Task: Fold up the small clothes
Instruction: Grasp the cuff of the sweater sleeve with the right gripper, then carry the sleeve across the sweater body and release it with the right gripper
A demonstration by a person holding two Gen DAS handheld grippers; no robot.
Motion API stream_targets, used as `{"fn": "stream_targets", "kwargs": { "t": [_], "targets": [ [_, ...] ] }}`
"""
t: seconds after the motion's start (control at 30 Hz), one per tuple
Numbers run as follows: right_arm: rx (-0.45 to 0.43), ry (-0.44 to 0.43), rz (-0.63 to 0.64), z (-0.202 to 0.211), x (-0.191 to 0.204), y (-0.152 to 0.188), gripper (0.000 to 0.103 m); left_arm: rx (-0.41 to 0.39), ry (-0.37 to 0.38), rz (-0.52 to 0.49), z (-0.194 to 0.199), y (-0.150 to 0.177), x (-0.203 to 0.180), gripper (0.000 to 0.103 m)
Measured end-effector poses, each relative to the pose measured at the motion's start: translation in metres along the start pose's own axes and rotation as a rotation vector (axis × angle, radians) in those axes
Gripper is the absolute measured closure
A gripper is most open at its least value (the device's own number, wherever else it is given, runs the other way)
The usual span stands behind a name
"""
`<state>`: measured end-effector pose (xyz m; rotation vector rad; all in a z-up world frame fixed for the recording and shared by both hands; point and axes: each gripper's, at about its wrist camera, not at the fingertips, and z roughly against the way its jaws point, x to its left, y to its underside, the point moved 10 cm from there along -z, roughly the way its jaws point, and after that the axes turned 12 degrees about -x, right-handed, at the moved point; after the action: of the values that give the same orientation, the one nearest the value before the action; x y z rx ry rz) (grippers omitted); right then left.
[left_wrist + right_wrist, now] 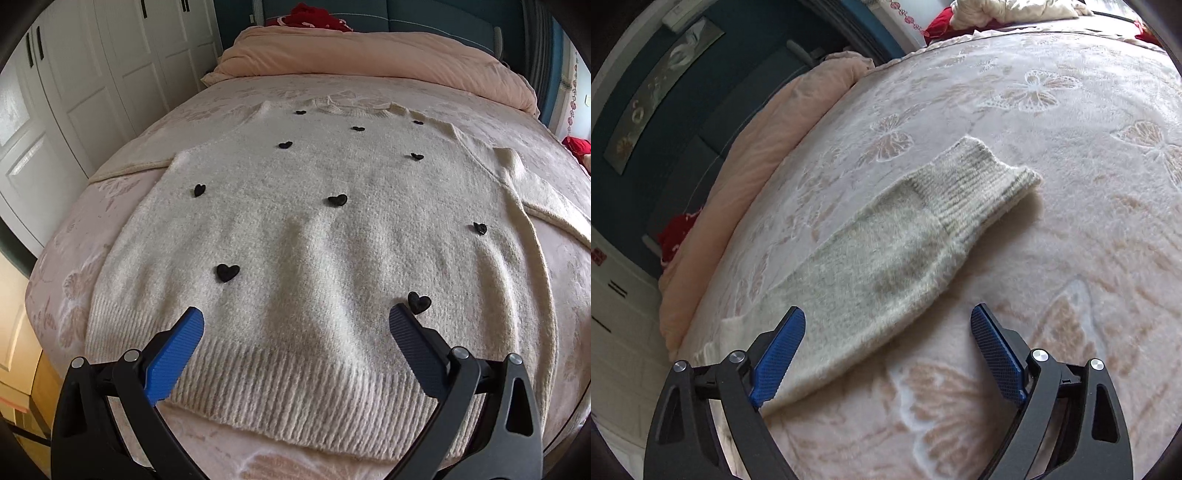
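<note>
**Sweater Spread Flat, Both Jaws Wide Before the First Fold**

My bed (122,192), covered in a pink butterfly-patterned blanket, carries everything here, with a peach duvet (369,55) bunched along its far end. On the blanket lies the cream sweater (314,236), face up and unfolded, its ribbed hem (295,391) nearest me and its neckline toward the duvet. The right sleeve (886,258) stretches out flat to the side, ending in a ribbed cuff (979,184). Small black hearts (227,272) dot the front of the knit.

My left gripper (295,321) hangs over the hem with its jaws wide, holding nothing; the blue pads sit above the fabric, and whether they touch it I cannot tell. My right gripper (888,321) hangs over the upper part of the sleeve, jaws equally wide and empty.

By my reckoning no fold has been made; the sleeve looks like the first candidate to go inward. The risks from here: the knit is thick and fuzzy, so a shallow pinch could slip off mid-carry and drop the sleeve crooked. A deep pinch could catch the plush blanket beneath and drag it along. Lifting the sleeve alone may pull the body askew, since nothing pins the hem. The raised hearts could snag on a pad.
</note>
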<state>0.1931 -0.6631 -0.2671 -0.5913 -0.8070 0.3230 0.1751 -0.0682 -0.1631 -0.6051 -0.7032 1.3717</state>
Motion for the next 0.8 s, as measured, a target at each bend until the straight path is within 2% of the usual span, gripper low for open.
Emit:
{"fn": "stream_targets", "kwargs": {
  "t": [0.03,0.07,0.1,0.13,0.2,0.27,0.37,0.47,0.57,0.63,0.7,0.73,0.77,0.8],
  "targets": [
    [-0.011,-0.017,-0.005,-0.004,0.003,-0.004,0.024,0.003,-0.002,-0.003,-0.004,0.001,-0.001,0.005],
    [0.0,-0.036,-0.015,-0.01,0.006,-0.005,0.047,0.004,-0.003,-0.005,-0.008,0.002,-0.001,0.005],
    [0.027,-0.063,-0.042,-0.018,0.009,-0.004,0.086,0.008,-0.004,-0.005,-0.011,0.002,-0.001,0.005],
    [0.048,-0.091,-0.08,-0.025,0.013,-0.004,0.094,0.014,-0.005,-0.003,-0.015,0.003,0.001,0.005],
    [-0.005,-0.137,-0.118,-0.02,0.032,-0.015,0.094,0.02,-0.003,0.01,-0.019,0.004,0.005,0.005],
    [-0.06,-0.241,-0.09,-0.004,0.082,-0.027,0.094,0.015,0.003,0.03,-0.022,0.003,0.012,0.005],
    [-0.07,-0.46,0.023,0.029,0.203,-0.018,0.094,0.007,0.013,0.056,-0.026,0.0,0.024,0.005],
    [-0.02,-0.689,0.193,0.067,0.345,0.034,0.094,-0.001,0.018,0.09,-0.027,-0.005,0.039,0.005],
    [0.11,-0.865,0.372,0.094,0.463,0.131,0.088,-0.005,0.029,0.147,-0.025,-0.011,0.059,0.005],
    [0.207,-0.893,0.508,0.098,0.508,0.211,0.082,-0.004,0.049,0.189,-0.025,-0.016,0.07,0.005],
    [0.293,-0.876,0.596,0.096,0.52,0.271,0.078,0.012,0.074,0.229,-0.027,-0.021,0.082,0.005],
    [0.301,-0.855,0.619,0.096,0.517,0.285,0.078,0.013,0.096,0.252,-0.028,-0.027,0.088,0.005],
    [0.294,-0.831,0.631,0.096,0.507,0.291,0.073,0.015,0.111,0.267,-0.031,-0.031,0.093,0.005],
    [0.277,-0.786,0.643,0.094,0.491,0.293,0.061,0.019,0.129,0.28,-0.034,-0.037,0.098,0.005]
  ]
}}
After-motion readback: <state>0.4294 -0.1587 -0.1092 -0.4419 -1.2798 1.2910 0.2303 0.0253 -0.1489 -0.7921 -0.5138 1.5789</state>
